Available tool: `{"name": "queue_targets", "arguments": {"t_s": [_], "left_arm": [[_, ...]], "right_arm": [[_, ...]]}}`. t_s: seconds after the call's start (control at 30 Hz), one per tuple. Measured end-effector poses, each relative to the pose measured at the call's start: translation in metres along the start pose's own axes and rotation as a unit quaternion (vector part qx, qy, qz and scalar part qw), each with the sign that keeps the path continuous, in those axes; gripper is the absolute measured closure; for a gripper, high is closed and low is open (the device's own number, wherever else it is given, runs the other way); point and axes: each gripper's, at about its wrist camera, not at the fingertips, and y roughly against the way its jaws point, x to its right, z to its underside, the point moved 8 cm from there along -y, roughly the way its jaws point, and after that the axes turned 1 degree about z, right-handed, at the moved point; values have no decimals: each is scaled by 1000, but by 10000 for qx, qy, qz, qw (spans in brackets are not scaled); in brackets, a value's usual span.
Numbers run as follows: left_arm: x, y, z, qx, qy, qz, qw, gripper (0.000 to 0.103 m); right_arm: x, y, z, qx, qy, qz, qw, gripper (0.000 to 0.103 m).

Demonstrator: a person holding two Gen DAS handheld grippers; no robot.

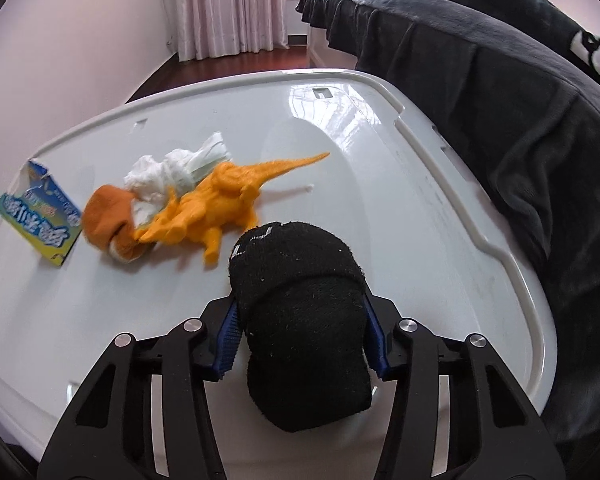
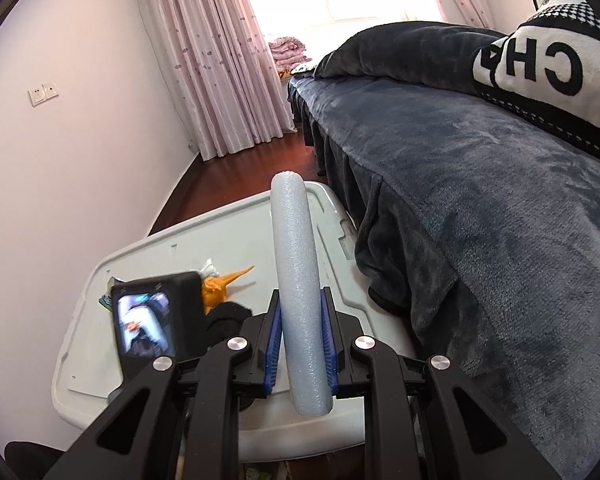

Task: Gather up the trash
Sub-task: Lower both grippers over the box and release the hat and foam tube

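My left gripper [image 1: 302, 332] is shut on a black sock [image 1: 300, 300], held just above the white plastic lid [image 1: 380, 184]. On the lid to the left lie an orange toy dinosaur [image 1: 224, 204], crumpled white tissue [image 1: 168, 176], an orange sock [image 1: 110, 222] and a blue-green snack wrapper [image 1: 40, 216]. My right gripper [image 2: 300, 344] is shut on a grey-white foam tube [image 2: 298, 292], held upright above the lid [image 2: 160, 264]. The left gripper's body and camera screen [image 2: 156, 320] show at the left of the right wrist view, hiding part of the dinosaur [image 2: 220, 286].
A bed with a dark blue blanket [image 2: 480, 208] runs along the right side, close to the lid. A black-and-white pillow [image 2: 548, 68] lies on it. Pink curtains [image 2: 224, 76] hang at the far wall over dark wood floor [image 2: 240, 172].
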Motion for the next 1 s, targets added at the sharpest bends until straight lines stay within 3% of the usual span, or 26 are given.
{"name": "queue_targets", "arguments": {"t_s": [0.33, 0.57, 0.83, 1.0], "left_arm": [[-41, 62, 38, 222, -268, -100, 9993, 54], [-91, 119, 91, 138, -316, -239, 9991, 54], [-146, 170, 159, -59, 23, -306, 9995, 54], [-162, 182, 193, -276, 93, -369, 9989, 54]], "right_arm": [[-11, -18, 10, -262, 170, 71, 9995, 85], [-48, -19, 33, -423, 501, -246, 9975, 85], [-94, 10, 119, -525, 1495, -275, 9870, 85], [-115, 34, 167, -653, 1503, -583, 9848, 84]]}}
